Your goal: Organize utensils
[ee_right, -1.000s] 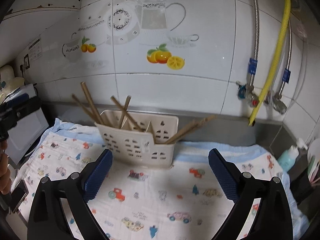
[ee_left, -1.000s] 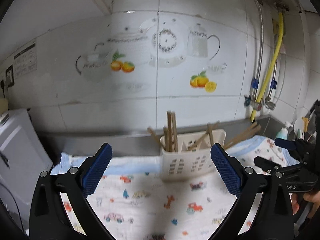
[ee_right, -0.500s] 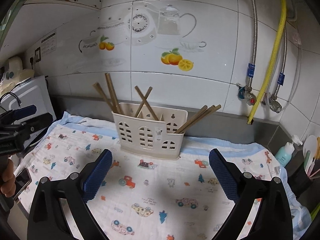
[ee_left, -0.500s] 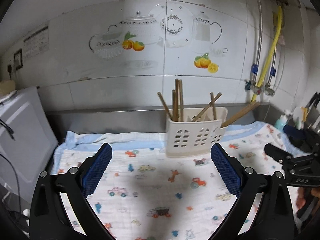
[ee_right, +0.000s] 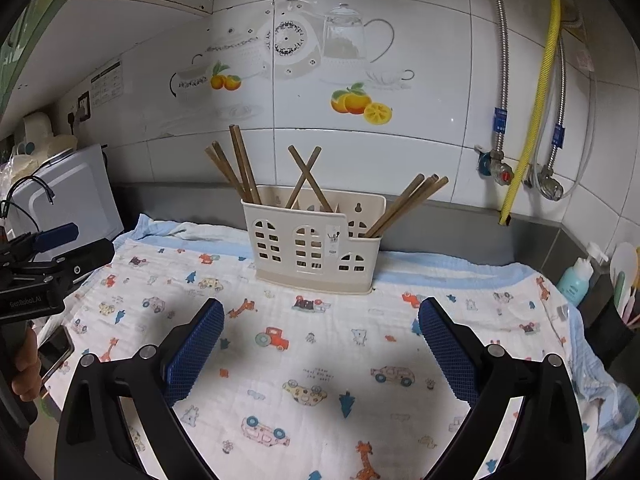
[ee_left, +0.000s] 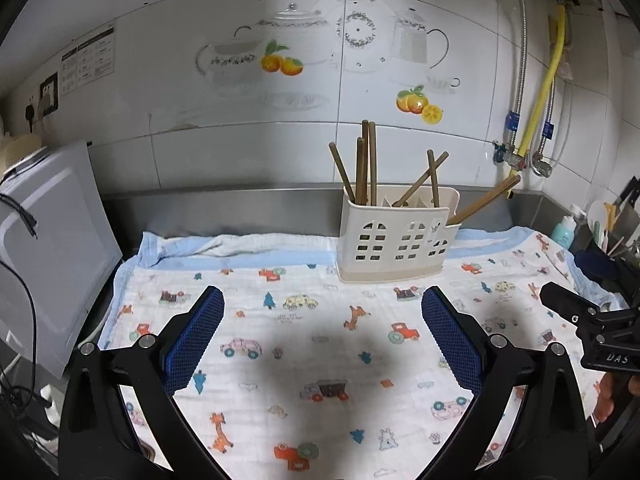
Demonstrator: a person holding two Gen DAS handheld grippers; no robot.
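Note:
A cream plastic utensil holder (ee_left: 394, 240) (ee_right: 316, 246) stands at the back of a printed cloth (ee_left: 312, 340) (ee_right: 320, 352), near the wall. Several brown wooden chopsticks (ee_left: 368, 164) (ee_right: 242, 164) stick up out of its compartments, some leaning right. My left gripper (ee_left: 322, 320) is open and holds nothing, well in front of the holder. My right gripper (ee_right: 320, 326) is open too, with nothing between its blue pads, also short of the holder. Each gripper shows at the edge of the other's view.
A white appliance (ee_left: 48, 248) stands at the left of the cloth. Pipes and a yellow hose (ee_right: 532, 92) run down the tiled wall at the right. A teal bottle (ee_right: 576, 276) and a dark holder with utensils (ee_right: 624, 304) sit at the far right.
Both grippers have pulled back and up from the holder, so it looks smaller and more cloth shows in front. Both stay open.

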